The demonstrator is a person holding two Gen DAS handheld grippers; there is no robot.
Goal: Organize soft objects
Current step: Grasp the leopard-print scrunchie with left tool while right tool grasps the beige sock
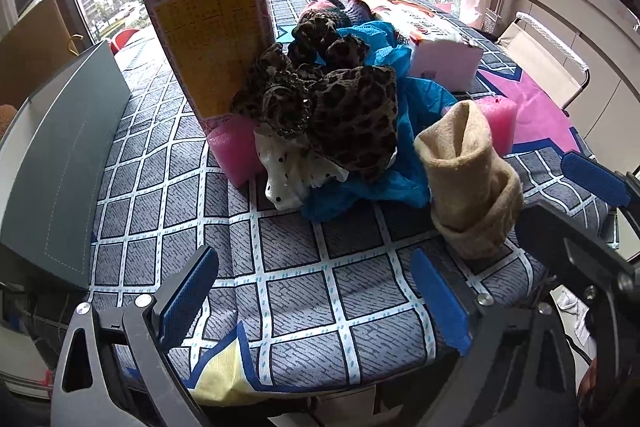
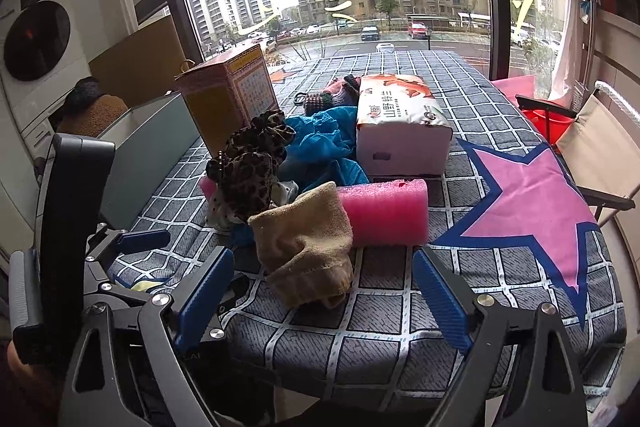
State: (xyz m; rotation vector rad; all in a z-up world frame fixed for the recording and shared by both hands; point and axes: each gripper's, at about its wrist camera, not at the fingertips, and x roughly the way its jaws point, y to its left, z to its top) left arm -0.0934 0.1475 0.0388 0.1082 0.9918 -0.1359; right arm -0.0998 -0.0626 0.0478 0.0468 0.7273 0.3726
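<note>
Nearest, low in the right-wrist frame, the right hand-held gripper [image 2: 322,297] stands spread apart, straddling the beige sock [image 2: 308,243] at centre, seemingly lined up to grab it; the left hand-held gripper [image 1: 316,297] waits apart, empty, over the surface [image 1: 296,279].

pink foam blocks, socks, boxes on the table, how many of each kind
Pink foam blocks: 2, one by the tall box, one behind the sock
Beige socks: 1
Leopard print scrunchies: cannot separate them, counted as 1 bunch
Blue net cloth: 1
Tall pink box: 1
Tissue pack: 1
Total: 7
</note>
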